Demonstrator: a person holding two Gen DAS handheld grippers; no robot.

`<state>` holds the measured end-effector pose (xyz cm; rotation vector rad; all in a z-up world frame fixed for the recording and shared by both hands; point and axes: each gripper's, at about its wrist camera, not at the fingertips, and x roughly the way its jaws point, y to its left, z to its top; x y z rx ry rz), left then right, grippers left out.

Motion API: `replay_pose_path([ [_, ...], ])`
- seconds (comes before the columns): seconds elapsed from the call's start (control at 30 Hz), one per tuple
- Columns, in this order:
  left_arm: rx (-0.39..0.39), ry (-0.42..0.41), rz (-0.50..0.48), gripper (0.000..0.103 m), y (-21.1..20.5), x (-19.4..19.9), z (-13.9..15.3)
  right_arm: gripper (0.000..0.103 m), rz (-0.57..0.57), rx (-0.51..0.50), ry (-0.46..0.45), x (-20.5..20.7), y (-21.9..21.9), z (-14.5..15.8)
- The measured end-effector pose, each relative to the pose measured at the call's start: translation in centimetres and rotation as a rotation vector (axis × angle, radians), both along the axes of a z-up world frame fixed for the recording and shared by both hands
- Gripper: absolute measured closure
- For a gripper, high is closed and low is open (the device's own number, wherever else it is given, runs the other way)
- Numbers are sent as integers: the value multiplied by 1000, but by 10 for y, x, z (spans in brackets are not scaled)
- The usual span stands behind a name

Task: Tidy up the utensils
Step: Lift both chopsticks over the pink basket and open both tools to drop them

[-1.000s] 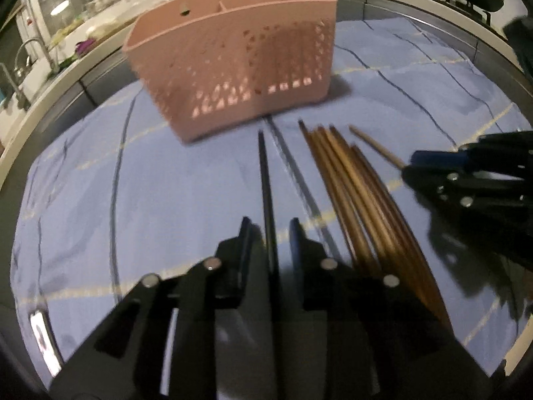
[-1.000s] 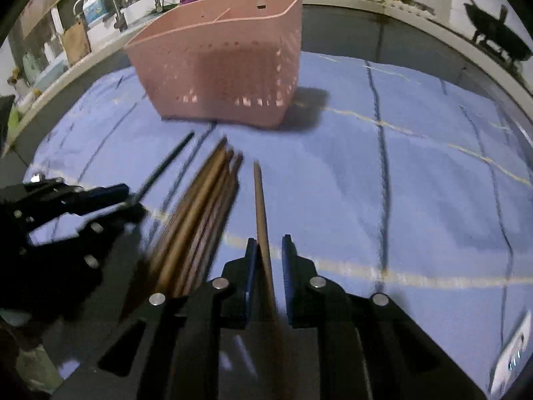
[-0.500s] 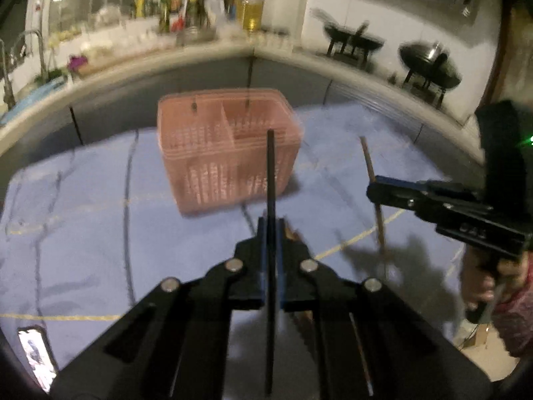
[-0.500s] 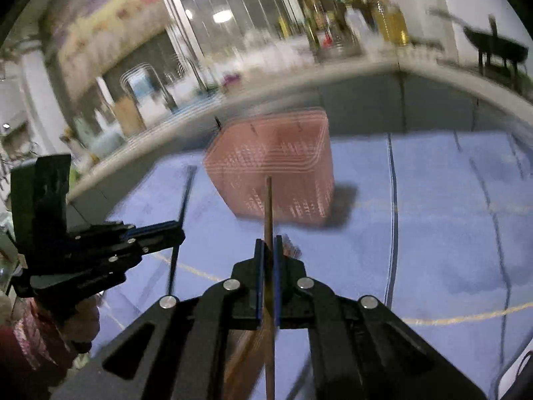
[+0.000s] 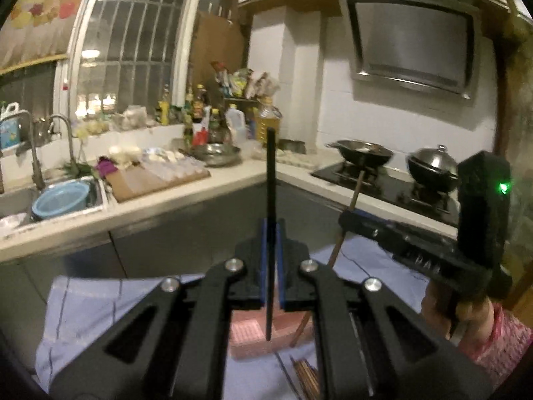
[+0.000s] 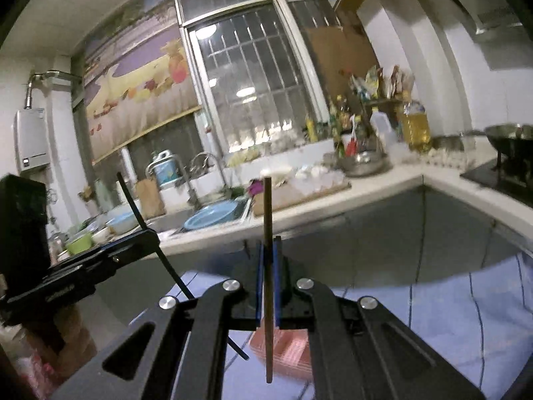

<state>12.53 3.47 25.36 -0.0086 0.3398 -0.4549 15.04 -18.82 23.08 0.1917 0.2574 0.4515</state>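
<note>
Left gripper clamped tight on a black chopstick, which stands upright, tip at 12 o'clock, lower end hanging over the pink basket on the blue cloth. Loose wooden chopsticks lie on the cloth at the basket's 5 o'clock. Right gripper clamped on a wooden chopstick, also upright, lower end over the same basket. Both tools held raised above the table, side by side, facing the kitchen counter
</note>
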Motion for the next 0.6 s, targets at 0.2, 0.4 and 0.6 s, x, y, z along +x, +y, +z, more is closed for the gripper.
replay_pose_path([
  [0.2, 60, 102, 39, 98, -11, 68, -41, 98, -34, -41, 62, 66, 25, -35],
  [0.4, 99, 276, 41, 98, -16, 100, -105, 98, -17, -101, 234, 100, 40, -88],
  [0.6, 103, 337, 76, 77, -15, 101, -125, 96, -23, -86, 331, 105, 45, -106],
])
